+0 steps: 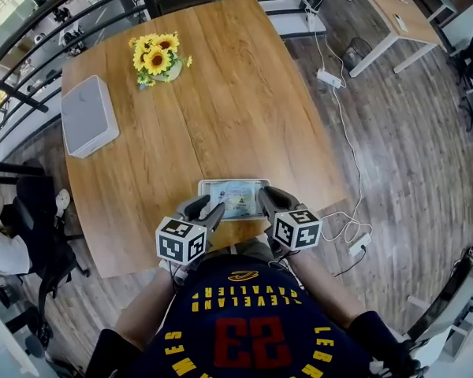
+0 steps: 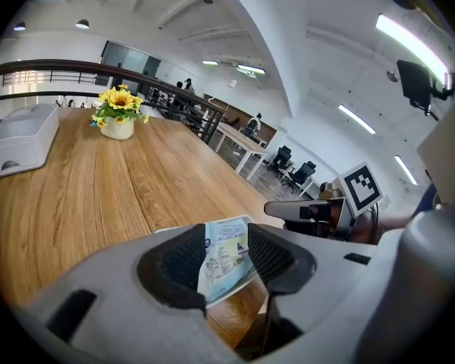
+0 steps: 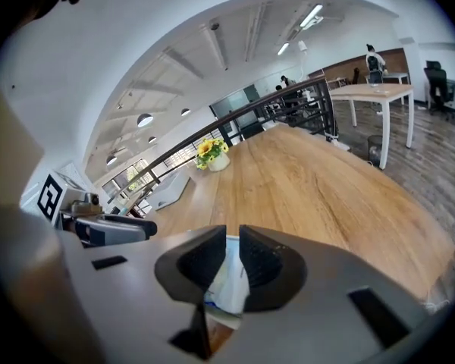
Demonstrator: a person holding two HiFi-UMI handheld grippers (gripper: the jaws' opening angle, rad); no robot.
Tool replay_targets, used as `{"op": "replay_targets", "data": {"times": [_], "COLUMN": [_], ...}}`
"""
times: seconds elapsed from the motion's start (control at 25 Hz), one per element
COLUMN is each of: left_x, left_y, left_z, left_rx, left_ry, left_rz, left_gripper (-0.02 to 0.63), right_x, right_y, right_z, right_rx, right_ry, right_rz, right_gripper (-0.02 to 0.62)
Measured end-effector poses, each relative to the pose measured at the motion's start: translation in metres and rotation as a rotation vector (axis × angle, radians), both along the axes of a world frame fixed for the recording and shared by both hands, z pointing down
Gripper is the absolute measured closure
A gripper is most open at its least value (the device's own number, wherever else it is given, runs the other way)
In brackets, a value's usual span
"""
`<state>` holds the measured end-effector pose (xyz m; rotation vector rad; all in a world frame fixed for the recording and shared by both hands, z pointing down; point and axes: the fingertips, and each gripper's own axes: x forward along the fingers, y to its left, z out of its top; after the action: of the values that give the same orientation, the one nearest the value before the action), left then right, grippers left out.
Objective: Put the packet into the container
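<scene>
The packet [image 1: 238, 199] lies flat inside the shallow white container [image 1: 232, 182] at the near edge of the table [image 1: 221, 93], so we judge the task all but done. The 2 tools flank it. The left gripper [image 2: 227, 237] has its jaws spread wide, the right gripper [image 3: 233, 237] shows only a narrow slit, and neither presses on the packet seen beyond them. We read that stance as suiting empty jaws beside a delivered load.

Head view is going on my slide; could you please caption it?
Packet lying in the container at the table's near edge, with the left tool and right tool beside it.
</scene>
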<state>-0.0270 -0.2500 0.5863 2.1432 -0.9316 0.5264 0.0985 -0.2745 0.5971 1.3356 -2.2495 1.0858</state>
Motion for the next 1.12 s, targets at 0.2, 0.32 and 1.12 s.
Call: {"op": "replay_targets", "data": {"times": [0.2, 0.32, 1.12], "left_x": [0.003, 0.009, 0.039], "left_y": [-0.003, -0.003, -0.005], "left_z": [-0.028, -0.046, -0.129], "left_rx": [0.037, 0.066, 0.297], "left_ry": [0.063, 0.112, 0.157], "left_rz": [-0.012, -0.001, 0.132], "left_gripper": [0.462, 0.56, 0.598], "right_x": [0.006, 0.005, -0.018], "right_y": [-0.007, -0.006, -0.01], "right_z": [-0.036, -0.054, -0.162], "right_rx": [0.097, 0.135, 0.449], "right_ry": [0.036, 0.042, -0.015], "right_rz": [-0.028, -0.058, -0.144], "right_gripper": [0.54, 0.571, 0.583]}}
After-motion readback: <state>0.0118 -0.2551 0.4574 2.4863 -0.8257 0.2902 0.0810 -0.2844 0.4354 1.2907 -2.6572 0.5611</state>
